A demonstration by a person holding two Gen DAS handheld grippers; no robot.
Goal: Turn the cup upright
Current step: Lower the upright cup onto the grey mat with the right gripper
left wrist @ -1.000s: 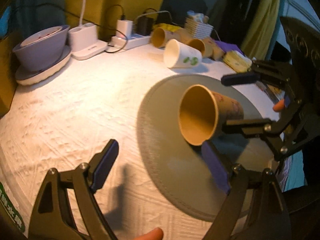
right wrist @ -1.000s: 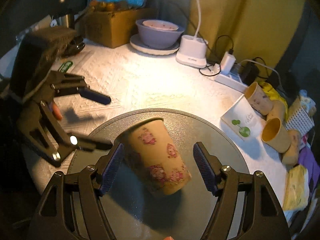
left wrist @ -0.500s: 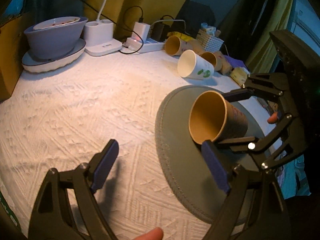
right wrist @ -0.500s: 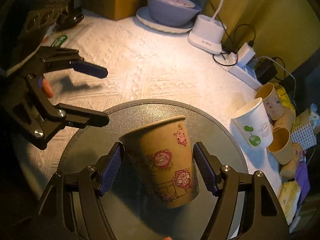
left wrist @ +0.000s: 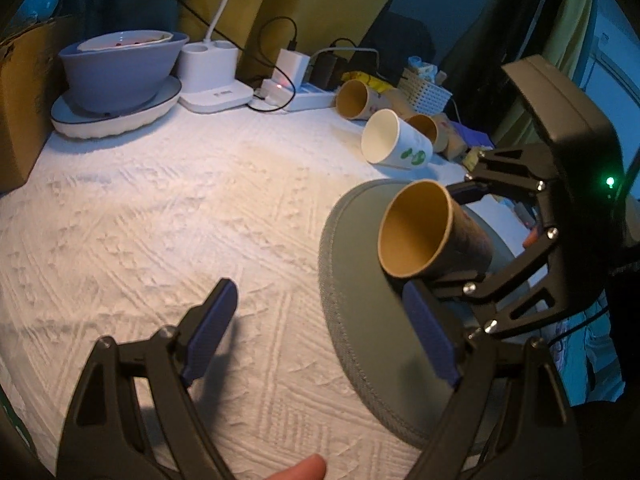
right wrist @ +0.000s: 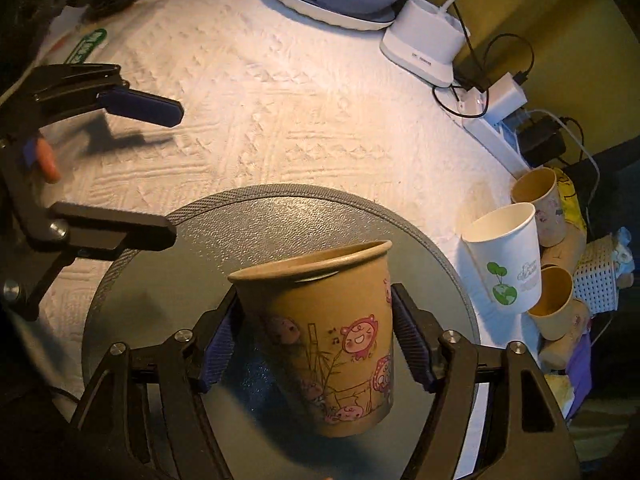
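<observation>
A brown paper cup with pink cartoon prints (right wrist: pixel 332 332) is clamped between the fingers of my right gripper (right wrist: pixel 316 344) and held above the round grey mat (right wrist: pixel 224 240), rim up and tilted. In the left wrist view the cup (left wrist: pixel 424 236) shows its open mouth towards the camera, with the right gripper (left wrist: pixel 464 236) behind it. My left gripper (left wrist: pixel 320 328) is open and empty, low over the white tablecloth at the mat's left edge (left wrist: pixel 344 320). It shows in the right wrist view as well (right wrist: pixel 160 172).
A white cup with a green print (left wrist: pixel 394 140) and brown cups (left wrist: pixel 356 100) lie on their sides at the back right. A grey bowl on a plate (left wrist: pixel 116 76), a white lamp base (left wrist: pixel 212 76), a power strip (left wrist: pixel 296 92) and a cardboard box (left wrist: pixel 20 96) line the back.
The right gripper has turned the cup from lying on its side towards rim-up and lifted it off the mat. The left gripper has stayed open and drawn back to the left.
</observation>
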